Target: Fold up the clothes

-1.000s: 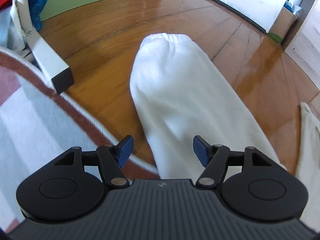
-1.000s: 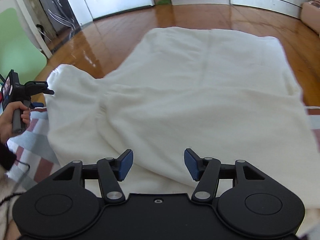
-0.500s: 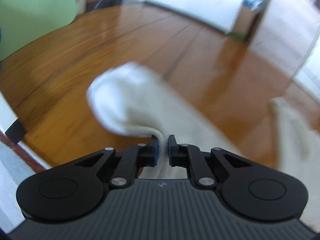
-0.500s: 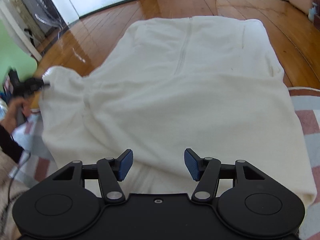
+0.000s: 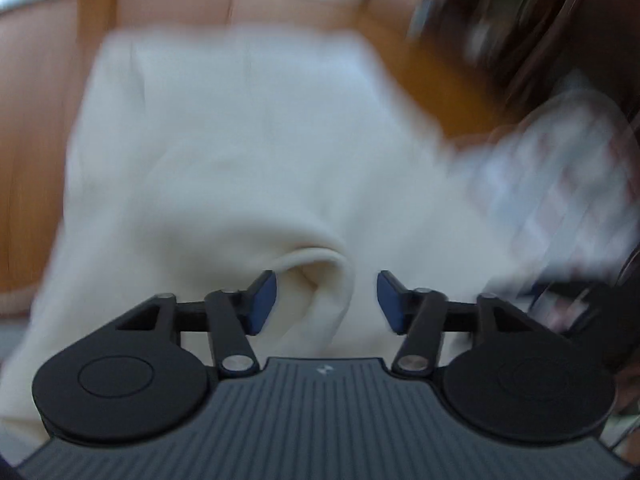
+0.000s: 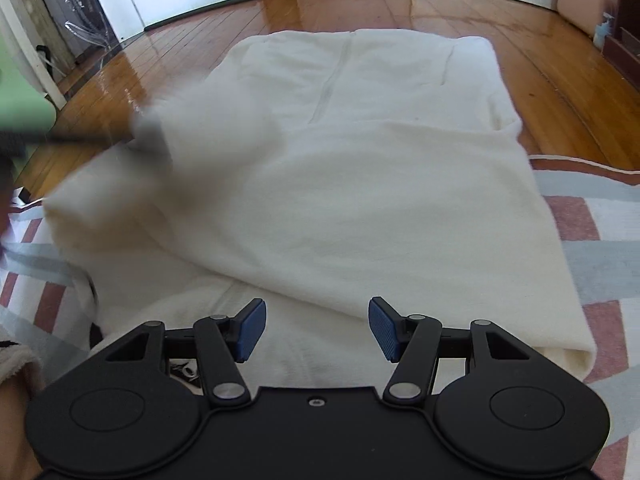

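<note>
The left claw (image 5: 326, 300), clamped on the white garment's (image 6: 360, 184) sleeve half a second before, gaped empty over it; the right claw (image 6: 316, 328) hovered open, so the sleeve fold looked laid.

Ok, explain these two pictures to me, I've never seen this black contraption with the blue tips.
No robot here: a person holds one two-finger tool in each hand, each with a camera looking along its fingers. One picture is from the left tool, badly blurred; the other from the right tool. Both stand open, gripping nothing. Beneath them a white garment lies spread across a wooden floor and a striped rug. In the left view a fold of sleeve sits between the blue pads, not pinched. The grey smear at left in the right view seems to be the other tool.
</note>
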The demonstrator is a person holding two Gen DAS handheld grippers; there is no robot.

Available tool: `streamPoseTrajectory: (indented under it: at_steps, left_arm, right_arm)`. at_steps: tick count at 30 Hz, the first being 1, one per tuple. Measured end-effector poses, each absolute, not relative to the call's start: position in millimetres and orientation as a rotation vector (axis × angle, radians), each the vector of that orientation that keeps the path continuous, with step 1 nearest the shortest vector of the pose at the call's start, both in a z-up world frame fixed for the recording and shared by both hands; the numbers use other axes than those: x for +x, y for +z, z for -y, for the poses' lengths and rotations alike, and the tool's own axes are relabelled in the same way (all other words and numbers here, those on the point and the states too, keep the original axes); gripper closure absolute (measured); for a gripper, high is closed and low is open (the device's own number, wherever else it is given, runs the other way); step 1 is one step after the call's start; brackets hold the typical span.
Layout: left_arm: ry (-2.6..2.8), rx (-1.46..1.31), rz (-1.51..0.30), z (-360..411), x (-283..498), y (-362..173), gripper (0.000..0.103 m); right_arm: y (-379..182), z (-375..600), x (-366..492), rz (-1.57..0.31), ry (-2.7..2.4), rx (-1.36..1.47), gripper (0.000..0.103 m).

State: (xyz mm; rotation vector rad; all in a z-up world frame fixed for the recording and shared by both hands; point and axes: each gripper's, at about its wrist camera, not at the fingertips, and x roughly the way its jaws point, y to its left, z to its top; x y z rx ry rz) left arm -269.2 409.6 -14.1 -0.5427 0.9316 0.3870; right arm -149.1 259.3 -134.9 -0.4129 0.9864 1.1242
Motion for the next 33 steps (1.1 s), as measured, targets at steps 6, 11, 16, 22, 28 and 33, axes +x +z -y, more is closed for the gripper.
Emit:
streamPoseTrajectory:
  at_steps: [6, 11, 16, 22, 28, 33]
  left_arm:
    - [0.502, -0.759, -0.713, -445.1, -339.8, 3.7, 0.032]
    - [0.669, -0.757, -0.719, -471.1, -359.0, -18.7, 0.035]
    - [0.698, -0.834, -0.767, -477.6, -364.8, -42.0, 0.036]
    - [0.743, -0.817, -0.847, -474.2, -368.8, -49.7, 0.036]
    - [0.796, -0.771, -0.896, -478.5, -374.3, -50.2, 0.036]
    - [0.799, -0.770, -0.916, -481.4, -370.3, -50.3, 0.036]
  right_arm:
    - [-127.4, -268.8, -149.2, -0.940, 1.177, -0.386, 0.041]
    - [-106.9, -314.1, -161.8, -0.860, 1.310, -0.430, 0.041]
    - [-101.9, -374.6, -201.8, -0.684, 1.457, -0.539, 0.041]
    - [-142.8, -398.9, -218.7, -0.623, 1.372, -0.694, 0.062]
    - [-140.6, -315.9, -175.9, -0.739, 1.134, -0.430, 0.083]
    - [-146.8, -248.6, -139.7, -0.885, 0.955, -0.190, 0.072]
